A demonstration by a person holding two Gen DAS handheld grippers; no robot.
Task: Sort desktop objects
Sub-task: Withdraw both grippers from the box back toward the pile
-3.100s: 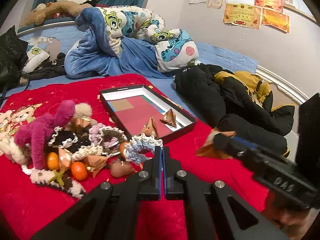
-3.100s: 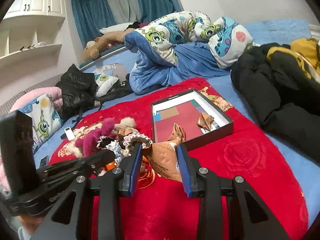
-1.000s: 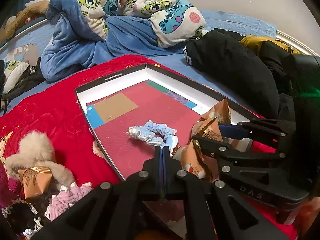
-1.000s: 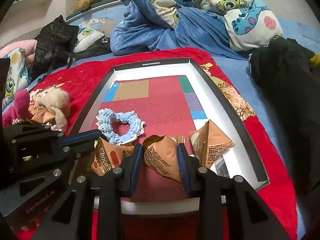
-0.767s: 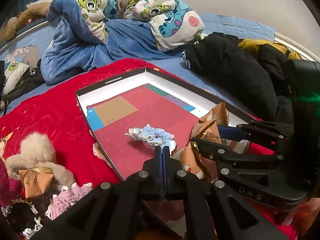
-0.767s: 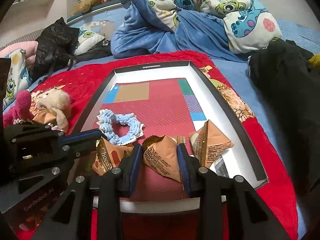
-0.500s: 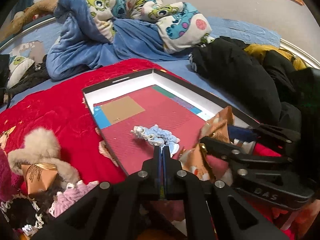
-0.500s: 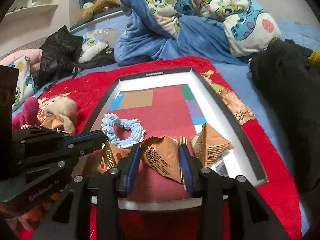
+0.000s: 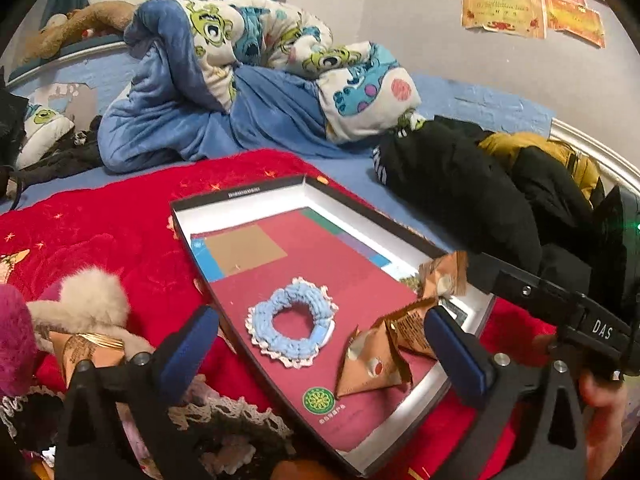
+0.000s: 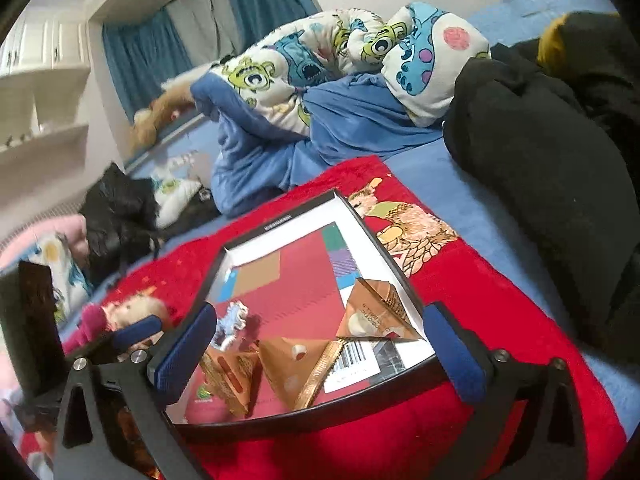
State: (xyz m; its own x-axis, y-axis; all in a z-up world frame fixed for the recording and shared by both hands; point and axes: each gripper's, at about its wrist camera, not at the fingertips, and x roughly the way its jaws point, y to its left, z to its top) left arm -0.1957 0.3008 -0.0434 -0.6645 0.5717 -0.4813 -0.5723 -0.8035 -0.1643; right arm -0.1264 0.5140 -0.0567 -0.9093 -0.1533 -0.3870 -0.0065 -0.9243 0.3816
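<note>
A black-rimmed box (image 9: 240,194) with a red sheet inside lies on the red blanket. In it are a light blue scrunchie (image 9: 292,320) and three brown snack packets (image 9: 372,364). My left gripper (image 9: 320,336) hangs over the box's near end, its jaws opening wide, with no pad touching anything. In the right wrist view the right gripper (image 10: 320,332) is also opening over the box (image 10: 280,220). The packets (image 10: 288,368) and scrunchie (image 10: 234,324) lie loose below it. The right gripper (image 9: 560,304) shows at the right of the left view.
A heap of plush toys (image 9: 80,308), lacy scrunchies and another brown packet (image 9: 84,350) sits left of the box. A blue cartoon quilt (image 9: 240,80) lies behind and a black jacket (image 9: 460,184) to the right. A hand (image 9: 600,392) holds the right gripper.
Both grippers went from shut to wide open. The right one let go of the brown packet, which now lies in the box, and it drew back and rolled. The scrunchie lies flat.
</note>
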